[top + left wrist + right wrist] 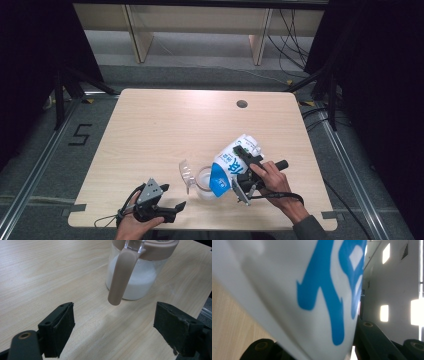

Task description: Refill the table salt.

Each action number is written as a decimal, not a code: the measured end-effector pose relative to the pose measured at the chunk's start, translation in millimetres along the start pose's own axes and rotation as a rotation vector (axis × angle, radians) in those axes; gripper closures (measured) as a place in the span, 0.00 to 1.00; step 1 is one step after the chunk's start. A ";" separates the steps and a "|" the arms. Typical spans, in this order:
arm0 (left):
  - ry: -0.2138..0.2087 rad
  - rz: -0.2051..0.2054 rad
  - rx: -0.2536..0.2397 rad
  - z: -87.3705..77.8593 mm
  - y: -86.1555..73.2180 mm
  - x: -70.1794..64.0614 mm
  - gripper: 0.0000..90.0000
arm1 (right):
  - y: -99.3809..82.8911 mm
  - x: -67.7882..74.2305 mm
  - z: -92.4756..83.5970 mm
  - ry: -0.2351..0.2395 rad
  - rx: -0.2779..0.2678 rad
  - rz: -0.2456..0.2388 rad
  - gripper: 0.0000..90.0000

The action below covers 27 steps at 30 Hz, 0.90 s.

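Two grippers work near the front edge of the pale wooden table (150,130). The right gripper (245,175) is clamped on a white carton with blue lettering (231,167), jaws pressed to its sides. The carton is tipped steeply, its long axis slanting down and leftward so its lower end hangs over the mouth of a clear glass jug with a brownish-pink rim and handle (130,272). The jug stands on the table just left of that gripper and already holds white liquid (135,282). The left gripper (165,207) hovers nearer the person, jaws spread wide and empty. Seen from the left gripper view, the jug's handle points toward it and hangs roughly between the open jaws but ahead of them. Judging by this, the pour depends on keeping the carton's lower end above the jug's opening, and the left gripper is the one placed to steady the handle.
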<state>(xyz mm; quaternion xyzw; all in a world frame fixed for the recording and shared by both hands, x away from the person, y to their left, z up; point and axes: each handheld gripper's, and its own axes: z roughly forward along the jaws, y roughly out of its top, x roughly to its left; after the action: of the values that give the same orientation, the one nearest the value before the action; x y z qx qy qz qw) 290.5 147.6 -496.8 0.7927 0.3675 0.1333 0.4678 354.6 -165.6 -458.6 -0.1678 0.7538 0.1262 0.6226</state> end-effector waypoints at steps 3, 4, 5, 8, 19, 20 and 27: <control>0.001 0.004 0.002 -0.1 0.0 0.4 0.18 | -1.8 0.6 0.0 0.014 0.004 0.059 0.81; 0.000 -0.001 -0.002 0.2 -0.1 0.0 0.18 | -2.3 -1.6 0.3 0.013 0.004 0.041 0.81; 0.000 0.000 -0.002 0.1 0.0 0.1 0.18 | -3.3 -0.7 0.6 0.018 0.004 0.062 0.81; 0.001 0.005 0.003 -0.1 0.0 0.4 0.18 | -7.2 -2.1 1.4 0.034 0.007 0.111 0.81; 0.000 -0.019 -0.004 0.4 -0.4 -1.3 0.18 | -16.9 2.4 3.6 0.093 0.026 0.276 0.82; -0.001 -0.007 -0.004 0.4 -0.2 -0.8 0.18 | -17.4 2.0 4.3 0.092 0.021 0.274 0.82; -0.007 -0.014 -0.017 1.1 -0.7 -0.4 0.18 | -19.0 4.7 5.2 0.110 0.016 0.385 0.82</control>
<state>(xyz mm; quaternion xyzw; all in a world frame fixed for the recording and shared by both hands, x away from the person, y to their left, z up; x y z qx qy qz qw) 290.5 146.8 -498.0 0.7867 0.3701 0.1301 0.4766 366.2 -181.3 -463.8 -0.0225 0.8059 0.2276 0.5461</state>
